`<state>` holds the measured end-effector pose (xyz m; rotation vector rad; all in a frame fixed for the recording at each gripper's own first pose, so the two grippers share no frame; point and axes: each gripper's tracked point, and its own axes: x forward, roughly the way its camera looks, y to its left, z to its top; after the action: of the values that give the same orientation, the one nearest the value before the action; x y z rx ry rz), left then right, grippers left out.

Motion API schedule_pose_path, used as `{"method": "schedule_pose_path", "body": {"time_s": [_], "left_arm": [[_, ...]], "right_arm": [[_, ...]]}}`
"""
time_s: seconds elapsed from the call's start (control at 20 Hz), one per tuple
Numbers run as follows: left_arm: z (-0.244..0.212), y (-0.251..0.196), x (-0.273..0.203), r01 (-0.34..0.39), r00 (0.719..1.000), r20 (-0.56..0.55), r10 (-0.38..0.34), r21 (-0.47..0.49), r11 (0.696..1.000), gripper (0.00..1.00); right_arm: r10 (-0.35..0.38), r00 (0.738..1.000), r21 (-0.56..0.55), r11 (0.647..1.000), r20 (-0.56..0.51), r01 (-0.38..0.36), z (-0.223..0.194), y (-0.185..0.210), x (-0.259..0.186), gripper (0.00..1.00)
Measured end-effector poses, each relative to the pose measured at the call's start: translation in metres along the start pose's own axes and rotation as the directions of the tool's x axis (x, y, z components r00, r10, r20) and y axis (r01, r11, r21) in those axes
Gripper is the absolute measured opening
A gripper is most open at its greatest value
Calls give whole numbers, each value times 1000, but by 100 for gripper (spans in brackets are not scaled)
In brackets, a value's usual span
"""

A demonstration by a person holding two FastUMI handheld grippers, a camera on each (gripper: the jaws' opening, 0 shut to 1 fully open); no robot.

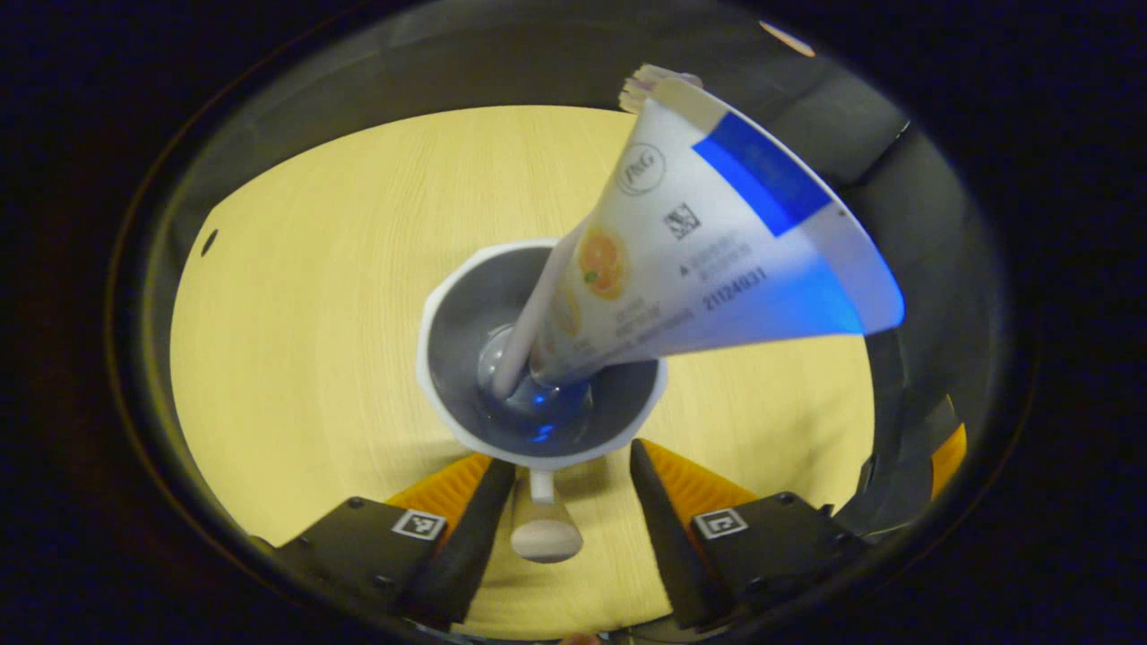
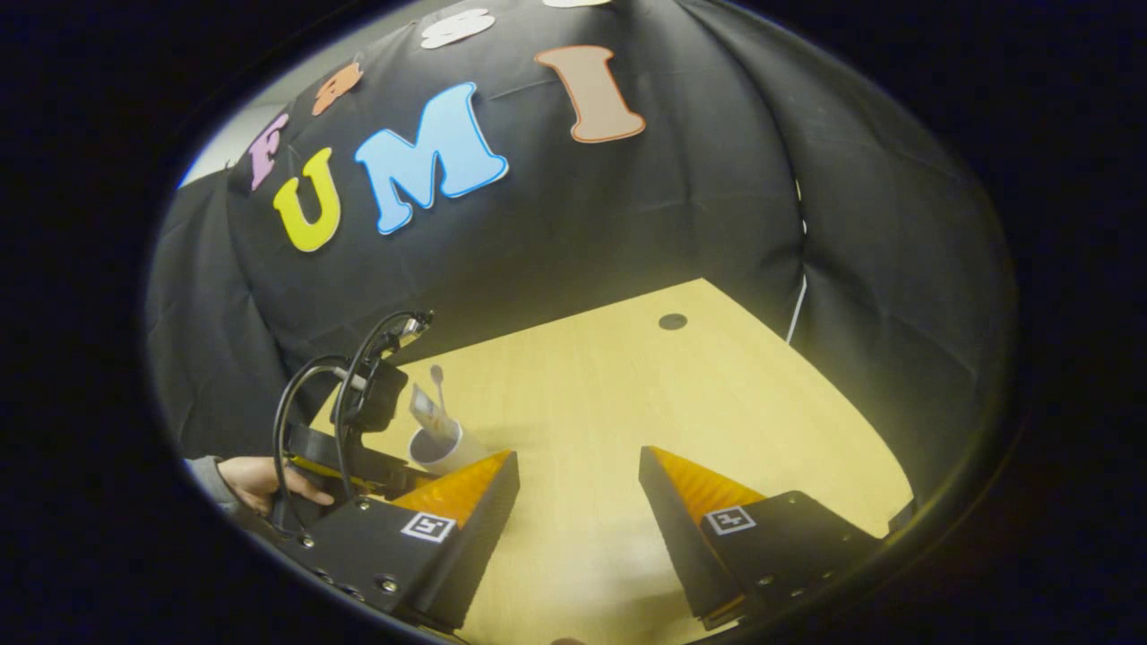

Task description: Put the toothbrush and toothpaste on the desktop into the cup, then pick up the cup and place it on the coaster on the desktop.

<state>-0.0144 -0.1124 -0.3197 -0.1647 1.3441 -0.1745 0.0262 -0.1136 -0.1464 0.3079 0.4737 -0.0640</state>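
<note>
A: Two fingers of the left gripper [image 1: 571,484] stood spread in the left gripper view, one on each side of the cup's handle [image 1: 545,528], nearest of all, with daylight between pads and handle. The claw was released, gripping nothing.

B: And just beyond the handle?

A: The cup [image 1: 457,349] itself, seen from above, standing on the desktop [image 1: 314,296]. The toothpaste [image 1: 717,251] leaned out of it toward the far right, its narrow end down in the bottom, and the toothbrush [image 1: 529,336] stood beside it, bristles poking out past the tube's far edge.

B: So the loading was done?

A: It looked so. Both things sat in the cup, and the step in hand seemed to be the pickup by the handle.

B: What of the other hand?

A: In the right gripper view the right gripper [image 2: 578,475] hung over bare desktop, jaws apart and empty. To the left and a little farther off was the cup [image 2: 439,448] with its contents, the left gripper [image 2: 358,439] just beside it, and a hand [image 2: 260,484] holding that tool. Farther still was the wall cloth [image 2: 627,206].

B: And the coaster?

A: He could not spot it, so he could not say which way the cup had to travel. The next move probably called for closing squarely on the handle and lifting level, since the leaning tube could tip the cup.
</note>
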Motion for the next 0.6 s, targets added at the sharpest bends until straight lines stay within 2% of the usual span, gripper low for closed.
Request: {"method": "schedule_pose_path", "body": {"time_s": [0.1, 0.15, 0.2, 0.3, 0.35, 0.5, 0.6], "left_arm": [[2, -1, -9, 5, 1000, 19, -5, 14, 1000, 97], [4, -2, -15, 15, 999, 31, -16, 20, 1000, 94], [6, -2, -24, 24, 999, 42, -25, 23, 999, 98], [13, 0, -45, 36, 996, 82, -38, 25, 999, 94], [17, 3, -57, 38, 993, 106, -41, 29, 999, 98], [31, 12, -98, 46, 982, 183, -52, 38, 998, 98], [16, 14, -110, 43, 970, 235, -53, 46, 998, 98]], "right_arm": [[-10, 1000, -58, 998, 13, 11, 6, 7, -4, 86], [-14, 1000, -79, 997, 24, 16, 11, 10, -5, 86], [-17, 999, -94, 995, 35, 20, 16, 13, -5, 86], [-14, 999, -112, 994, 49, 19, 22, 22, -7, 86], [-11, 998, -116, 993, 55, 18, 25, 28, -9, 86], [-10, 997, -127, 992, 82, 20, 33, 42, -16, 86], [-1, 996, -146, 989, 92, 15, 33, 54, -20, 86]]}}
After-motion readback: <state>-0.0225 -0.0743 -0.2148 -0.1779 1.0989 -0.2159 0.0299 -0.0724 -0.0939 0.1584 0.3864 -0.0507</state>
